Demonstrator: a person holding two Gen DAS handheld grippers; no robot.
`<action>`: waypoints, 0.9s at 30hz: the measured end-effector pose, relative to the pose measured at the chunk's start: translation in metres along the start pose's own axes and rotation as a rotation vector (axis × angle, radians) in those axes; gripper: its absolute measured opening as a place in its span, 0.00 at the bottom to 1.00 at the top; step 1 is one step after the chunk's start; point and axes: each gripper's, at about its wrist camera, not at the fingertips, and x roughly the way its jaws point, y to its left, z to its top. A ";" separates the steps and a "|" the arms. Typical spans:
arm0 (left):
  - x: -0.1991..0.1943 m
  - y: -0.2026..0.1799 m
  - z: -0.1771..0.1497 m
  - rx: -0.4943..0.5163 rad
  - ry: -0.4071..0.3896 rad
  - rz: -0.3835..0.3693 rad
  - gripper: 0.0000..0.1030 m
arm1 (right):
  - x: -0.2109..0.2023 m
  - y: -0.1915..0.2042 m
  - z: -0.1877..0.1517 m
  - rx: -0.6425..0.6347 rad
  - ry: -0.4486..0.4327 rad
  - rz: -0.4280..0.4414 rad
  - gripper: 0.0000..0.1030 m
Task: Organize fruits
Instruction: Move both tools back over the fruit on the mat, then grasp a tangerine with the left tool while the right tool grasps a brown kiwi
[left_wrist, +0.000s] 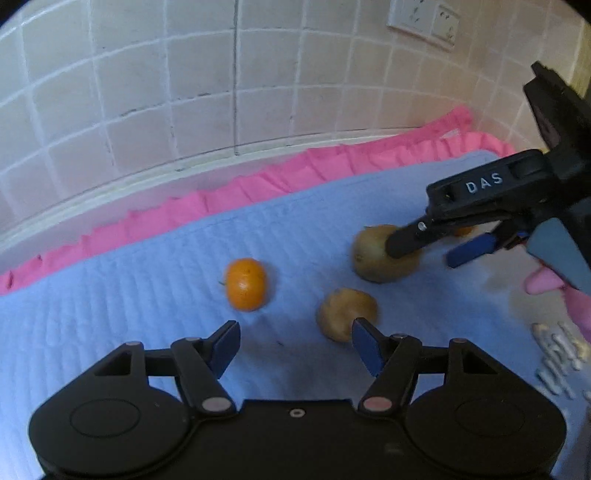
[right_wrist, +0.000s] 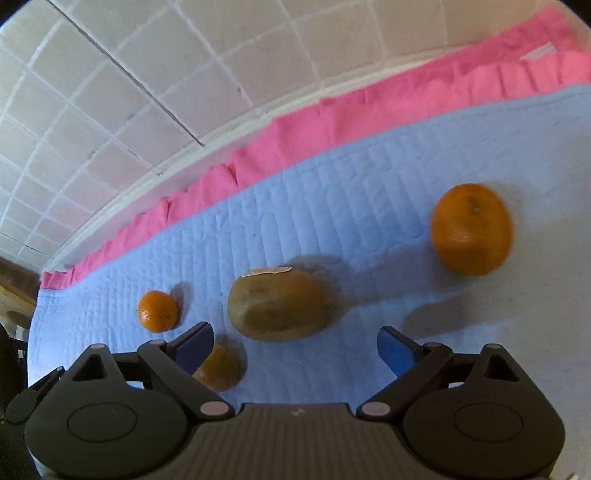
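Observation:
Fruits lie on a blue quilted mat. In the left wrist view a tangerine sits mid-mat, a brown kiwi lies by my left gripper's right finger, and a larger kiwi lies further right. My left gripper is open and empty. My right gripper reaches in from the right, open, over the larger kiwi. In the right wrist view the right gripper is open just behind that kiwi; a big tangerine, a small tangerine and the other kiwi lie around.
A pink cloth runs along the mat's far edge under the tiled wall. A wall socket is at top right. A pink item and a whitish patterned object lie at the right edge.

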 end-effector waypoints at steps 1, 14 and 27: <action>0.002 0.004 0.003 -0.007 -0.009 0.021 0.77 | 0.003 0.001 0.001 -0.001 0.005 0.002 0.94; 0.054 0.043 0.025 -0.164 0.028 -0.058 0.57 | 0.030 0.015 0.010 -0.016 0.008 -0.006 0.86; 0.037 0.030 0.023 -0.117 -0.014 -0.024 0.38 | 0.021 0.005 0.007 -0.003 -0.027 0.011 0.68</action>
